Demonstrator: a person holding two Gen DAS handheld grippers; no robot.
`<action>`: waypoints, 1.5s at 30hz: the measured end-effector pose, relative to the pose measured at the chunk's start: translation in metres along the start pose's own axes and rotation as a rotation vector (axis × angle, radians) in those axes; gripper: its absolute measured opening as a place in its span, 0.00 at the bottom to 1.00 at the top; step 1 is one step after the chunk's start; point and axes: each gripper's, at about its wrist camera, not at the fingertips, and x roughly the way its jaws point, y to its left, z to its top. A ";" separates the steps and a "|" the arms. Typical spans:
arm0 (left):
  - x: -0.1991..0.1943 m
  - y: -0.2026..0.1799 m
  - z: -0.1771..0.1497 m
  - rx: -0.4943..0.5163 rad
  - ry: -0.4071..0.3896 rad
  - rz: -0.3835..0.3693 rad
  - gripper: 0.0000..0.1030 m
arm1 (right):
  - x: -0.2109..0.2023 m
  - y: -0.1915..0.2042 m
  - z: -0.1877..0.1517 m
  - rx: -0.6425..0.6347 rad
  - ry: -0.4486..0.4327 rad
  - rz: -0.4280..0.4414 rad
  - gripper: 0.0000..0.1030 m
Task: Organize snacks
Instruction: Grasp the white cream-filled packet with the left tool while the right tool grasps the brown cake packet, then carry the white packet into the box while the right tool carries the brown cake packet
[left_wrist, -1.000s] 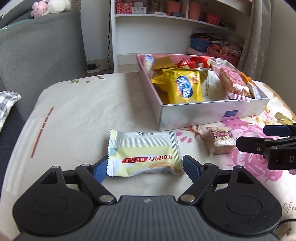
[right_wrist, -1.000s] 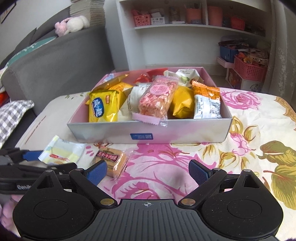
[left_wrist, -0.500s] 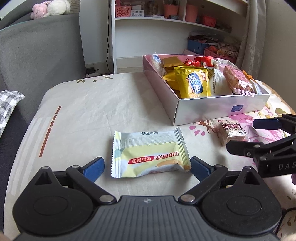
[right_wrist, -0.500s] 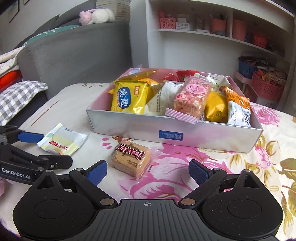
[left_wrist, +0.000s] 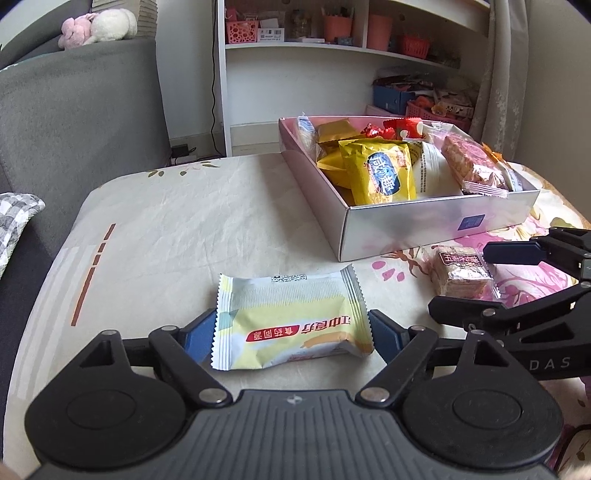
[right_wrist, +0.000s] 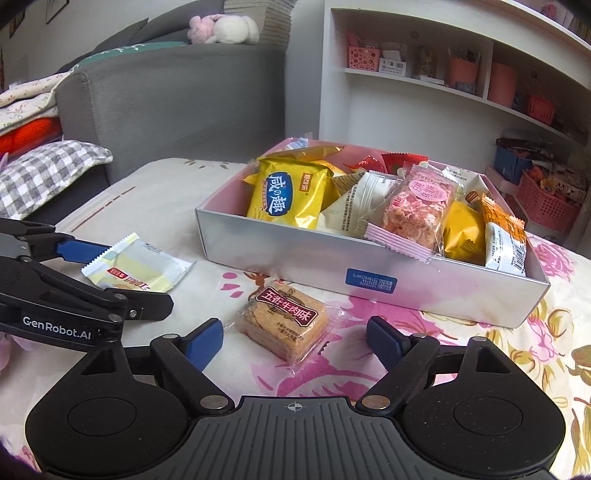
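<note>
A pale green and yellow snack packet (left_wrist: 291, 321) lies flat on the cloth between the blue pads of my open left gripper (left_wrist: 291, 334); it also shows in the right wrist view (right_wrist: 138, 266). A clear-wrapped brown cracker pack (right_wrist: 284, 321) lies between the pads of my open right gripper (right_wrist: 295, 339), in front of the box; the left wrist view shows it too (left_wrist: 461, 271). A silver box with a pink inside (right_wrist: 295, 258) holds several snack packets, among them a yellow bag (right_wrist: 286, 192) and a pink rice bar (right_wrist: 417, 206).
The table has a cream and pink floral cloth (left_wrist: 184, 221). A grey sofa (left_wrist: 74, 110) stands at the left with a checked cushion (right_wrist: 44, 177). White shelves (left_wrist: 332, 55) with baskets stand behind the table.
Both grippers moved forward and lower. The pale packet now sits between the left pads and the cracker pack between the right pads. Both stay open.
</note>
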 end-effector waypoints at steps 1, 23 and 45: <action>0.000 -0.001 0.000 0.000 -0.001 0.000 0.77 | 0.000 0.000 0.000 -0.001 -0.001 0.001 0.77; -0.007 -0.003 0.005 -0.034 0.019 -0.031 0.63 | -0.009 -0.002 0.005 0.012 0.024 0.046 0.35; -0.004 0.001 0.008 -0.079 0.046 -0.008 0.62 | 0.006 0.013 0.013 -0.097 0.007 0.077 0.32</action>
